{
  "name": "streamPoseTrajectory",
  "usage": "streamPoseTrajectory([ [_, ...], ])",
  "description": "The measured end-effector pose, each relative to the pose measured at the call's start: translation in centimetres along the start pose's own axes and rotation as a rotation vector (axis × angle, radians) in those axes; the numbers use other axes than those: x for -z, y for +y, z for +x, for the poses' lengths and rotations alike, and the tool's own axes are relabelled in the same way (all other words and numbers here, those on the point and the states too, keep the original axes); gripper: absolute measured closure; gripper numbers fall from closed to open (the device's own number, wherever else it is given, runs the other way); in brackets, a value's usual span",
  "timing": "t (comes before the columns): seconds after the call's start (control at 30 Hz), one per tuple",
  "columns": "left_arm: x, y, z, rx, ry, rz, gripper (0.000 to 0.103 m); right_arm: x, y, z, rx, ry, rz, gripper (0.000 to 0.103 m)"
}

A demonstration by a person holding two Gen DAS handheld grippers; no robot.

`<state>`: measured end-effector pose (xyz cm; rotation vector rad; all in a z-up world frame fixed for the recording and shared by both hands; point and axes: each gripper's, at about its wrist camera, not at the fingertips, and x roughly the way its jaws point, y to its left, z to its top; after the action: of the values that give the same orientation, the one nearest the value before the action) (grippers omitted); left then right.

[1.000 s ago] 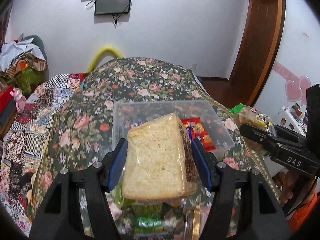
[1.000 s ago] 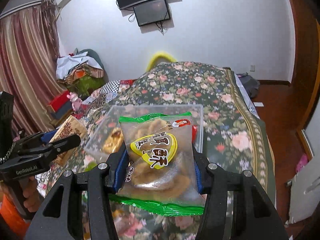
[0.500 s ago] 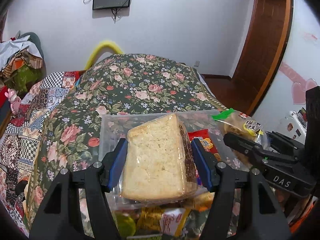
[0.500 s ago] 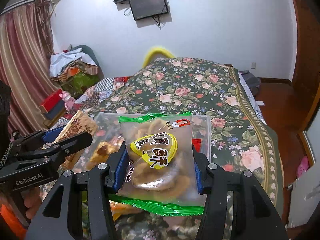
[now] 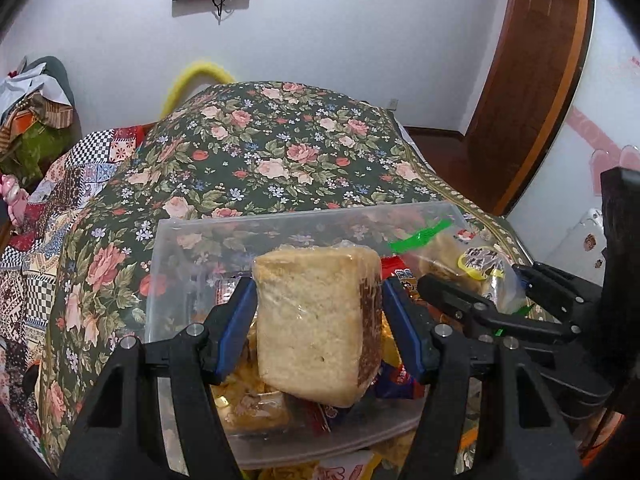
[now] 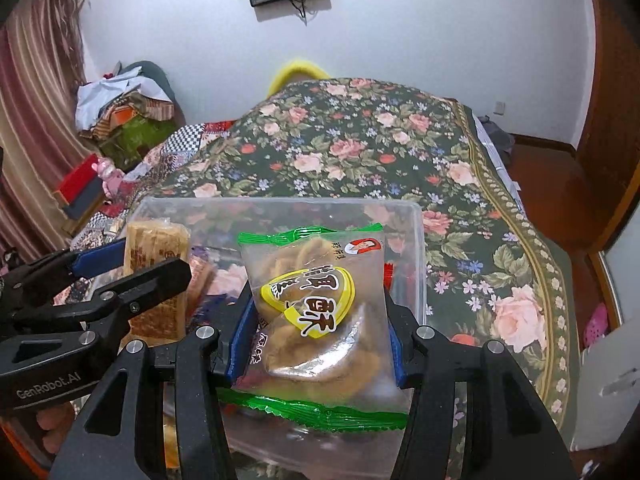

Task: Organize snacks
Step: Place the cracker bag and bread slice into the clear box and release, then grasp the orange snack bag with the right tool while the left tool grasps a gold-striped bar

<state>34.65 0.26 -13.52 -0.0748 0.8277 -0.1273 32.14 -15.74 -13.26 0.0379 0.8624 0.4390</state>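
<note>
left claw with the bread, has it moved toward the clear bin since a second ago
Yes. The left claw and its wrapped bread have come forward and down: the clear bin now surrounds them in view, near rim passed.

Left gripper jaws clamped; right gripper likewise

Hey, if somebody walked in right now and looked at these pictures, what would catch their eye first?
Probably the wrapped bread block clamped in the left claw, held over the clear plastic bin of snacks. Beside it, the right claw grips a green-edged biscuit packet above the same bin. Behind both, the floral bedspread fills the room.
</note>
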Motion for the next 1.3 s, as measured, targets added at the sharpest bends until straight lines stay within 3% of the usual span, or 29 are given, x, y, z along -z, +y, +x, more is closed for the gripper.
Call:
streamPoseTrajectory([
  [0.23, -0.2, 0.4, -1.3, -0.015, -0.038, -0.022, 0.039, 0.1, 0.5, -0.3, 0.003, 0.013, -0.01, 0.047],
  [0.67, 1.2, 0.5, -8.6, -0.04, -0.105, 0.013, 0.039, 0.6, 2.4, -7.0, 0.001, -0.101, -0.07, 0.036],
  [0.9, 4.7, 0.8, -13.4, -0.055, -0.111, 0.019, 0.038, 3.9, 3.5, -11.0, -0.02, -0.121, -0.085, 0.035],
  [1.3, 13.4, 1.5, -16.7, -0.05, 0.005, -0.027, 0.038, 12.2, 5.9, -13.6, -0.075, -0.022, -0.063, 0.031],
])
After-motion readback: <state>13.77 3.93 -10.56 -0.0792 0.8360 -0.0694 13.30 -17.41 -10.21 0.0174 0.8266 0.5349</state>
